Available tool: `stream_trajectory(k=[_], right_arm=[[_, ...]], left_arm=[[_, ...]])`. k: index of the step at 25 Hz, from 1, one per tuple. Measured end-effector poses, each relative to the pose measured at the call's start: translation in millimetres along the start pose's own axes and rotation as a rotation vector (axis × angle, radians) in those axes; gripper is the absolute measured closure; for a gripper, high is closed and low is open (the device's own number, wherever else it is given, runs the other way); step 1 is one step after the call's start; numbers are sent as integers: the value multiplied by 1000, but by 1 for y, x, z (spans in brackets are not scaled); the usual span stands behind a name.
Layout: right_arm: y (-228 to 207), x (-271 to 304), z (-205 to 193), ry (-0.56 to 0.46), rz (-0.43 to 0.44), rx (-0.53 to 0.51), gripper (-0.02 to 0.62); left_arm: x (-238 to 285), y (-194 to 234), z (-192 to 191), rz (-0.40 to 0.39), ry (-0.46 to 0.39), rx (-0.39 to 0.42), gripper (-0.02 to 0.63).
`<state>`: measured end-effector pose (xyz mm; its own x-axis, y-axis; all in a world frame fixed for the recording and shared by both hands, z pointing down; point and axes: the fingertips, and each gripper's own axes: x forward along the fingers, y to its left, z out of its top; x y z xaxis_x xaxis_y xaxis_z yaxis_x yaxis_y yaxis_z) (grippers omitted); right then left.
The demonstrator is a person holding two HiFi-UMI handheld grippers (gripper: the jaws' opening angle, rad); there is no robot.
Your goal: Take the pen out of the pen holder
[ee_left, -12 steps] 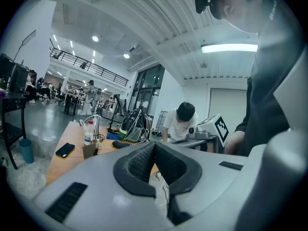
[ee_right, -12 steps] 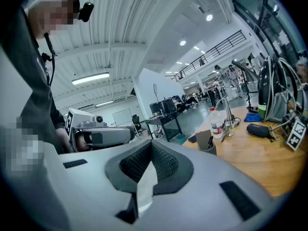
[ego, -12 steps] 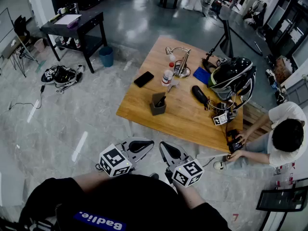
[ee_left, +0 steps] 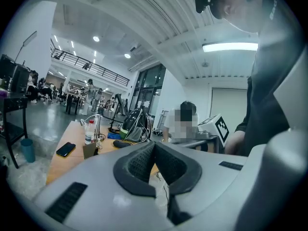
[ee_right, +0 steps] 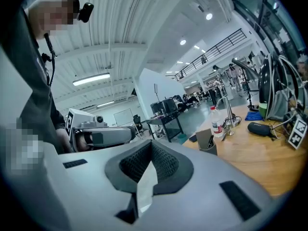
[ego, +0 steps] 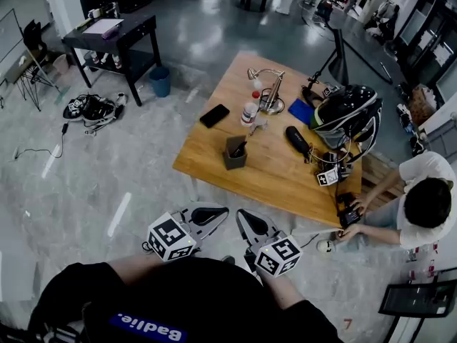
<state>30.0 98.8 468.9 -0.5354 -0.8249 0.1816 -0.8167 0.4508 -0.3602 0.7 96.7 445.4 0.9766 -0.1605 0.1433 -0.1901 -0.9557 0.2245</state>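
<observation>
A grey pen holder (ego: 233,154) stands near the front left of the wooden table (ego: 285,174), with a dark pen (ego: 240,148) sticking out of it. Both grippers hang low in front of my body, well short of the table. My left gripper (ego: 220,211) is shut with nothing in it, and so is my right gripper (ego: 241,215); their tips point toward each other. The left gripper view has the holder (ee_left: 89,150) far off on the table. In the right gripper view the holder (ee_right: 207,140) with its pen (ee_right: 211,142) is also distant.
On the table are a black phone (ego: 213,116), a bottle (ego: 248,111), a desk lamp (ego: 270,91), a black case (ego: 296,140) and a helmet-like device (ego: 346,113). A person (ego: 421,199) crouches at the table's right. A black side table (ego: 114,38) and a blue bin (ego: 160,82) stand at the left.
</observation>
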Motion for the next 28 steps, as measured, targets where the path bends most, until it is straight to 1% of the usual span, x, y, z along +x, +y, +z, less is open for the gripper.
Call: stream_trajectory(k=[5,11,15,19,23,28], right_arm=[[-9,-1,1,-4,14,17,589],[-27,-4,4,5,52,20,589],[-42,-2,3,28,79,23,589],[-56,14,6,48,80,18,589],[-79,43,16,56,34,13,589],[-106,88,31,50,-57,23,589]], left_arm=[[8,2,1,18,3,2,597],[26,3,4,61,-2,8,597],[40,3,1,84,-5,-8,597],[48,22,1,94,-16,-24,597],[54,55,8,64,-30,-17,597],[55,101,19,-31,-10,12,597]])
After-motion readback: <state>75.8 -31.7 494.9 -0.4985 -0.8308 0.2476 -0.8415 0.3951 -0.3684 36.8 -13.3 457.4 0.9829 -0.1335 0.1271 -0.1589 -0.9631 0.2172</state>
